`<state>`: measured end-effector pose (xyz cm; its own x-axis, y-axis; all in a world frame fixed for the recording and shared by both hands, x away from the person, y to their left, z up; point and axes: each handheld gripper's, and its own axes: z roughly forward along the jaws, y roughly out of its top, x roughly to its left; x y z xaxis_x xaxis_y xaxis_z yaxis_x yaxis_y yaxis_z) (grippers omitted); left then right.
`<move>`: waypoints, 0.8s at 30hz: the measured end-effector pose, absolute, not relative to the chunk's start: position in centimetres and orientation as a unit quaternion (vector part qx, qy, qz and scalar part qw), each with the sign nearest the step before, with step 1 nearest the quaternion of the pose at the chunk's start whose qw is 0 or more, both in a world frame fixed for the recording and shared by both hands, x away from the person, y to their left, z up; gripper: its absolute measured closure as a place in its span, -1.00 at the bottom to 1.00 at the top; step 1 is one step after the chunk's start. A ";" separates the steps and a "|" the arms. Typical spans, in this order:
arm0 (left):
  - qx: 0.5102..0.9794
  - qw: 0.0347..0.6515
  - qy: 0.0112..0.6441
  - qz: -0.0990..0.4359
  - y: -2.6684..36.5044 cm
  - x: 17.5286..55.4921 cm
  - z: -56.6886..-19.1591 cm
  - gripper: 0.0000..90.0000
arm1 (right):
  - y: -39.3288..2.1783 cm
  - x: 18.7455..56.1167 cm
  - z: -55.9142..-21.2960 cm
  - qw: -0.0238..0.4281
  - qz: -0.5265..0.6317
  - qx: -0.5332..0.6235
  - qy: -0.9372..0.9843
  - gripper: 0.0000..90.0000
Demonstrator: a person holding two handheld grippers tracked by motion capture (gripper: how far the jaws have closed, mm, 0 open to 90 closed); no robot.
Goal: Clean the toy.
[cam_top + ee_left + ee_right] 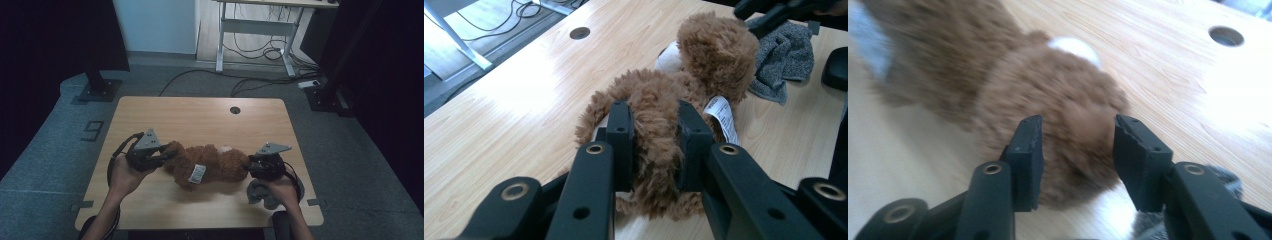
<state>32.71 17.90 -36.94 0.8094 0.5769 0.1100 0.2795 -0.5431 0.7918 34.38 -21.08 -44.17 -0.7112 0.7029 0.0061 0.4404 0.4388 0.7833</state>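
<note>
Lying stretched across the near half of the light wooden table [200,112], a brown plush teddy bear with shaggy fur [207,165] sits between the two tools. The left hand-held gripper [162,157] pinches one furry end of the toy: in the left gripper view its two black jaws press into the tuft from either side, and the fur bulges between them. A white fabric label [722,117] hangs from the bear's side, and a pale patch [670,57] shows on its far part. The right hand-held gripper [1078,152] meets the opposite end of the bear; its jaws stand spread on either side of a rounded furry lump, with a small gap visible at the right pad, so they do not squeeze it. That view is blurred. A crumpled grey knitted cloth [260,194] lies on the table just beside the right hand [284,187], near the front edge. A round cable hole [235,110] sits near the table's far edge.
</note>
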 end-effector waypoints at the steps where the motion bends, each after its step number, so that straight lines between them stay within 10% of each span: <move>1: 0.859 0.408 0.251 0.182 17.9 32.8 -36.9 0.61 | -20.9 34.1 -43.9 0.161 0.405 0.340 0.833 0.18; 24: 0.859 0.408 0.253 0.176 17.4 33.4 -36.2 0.61 | -8.2 28.9 -49.6 0.039 0.412 0.211 0.885 0.03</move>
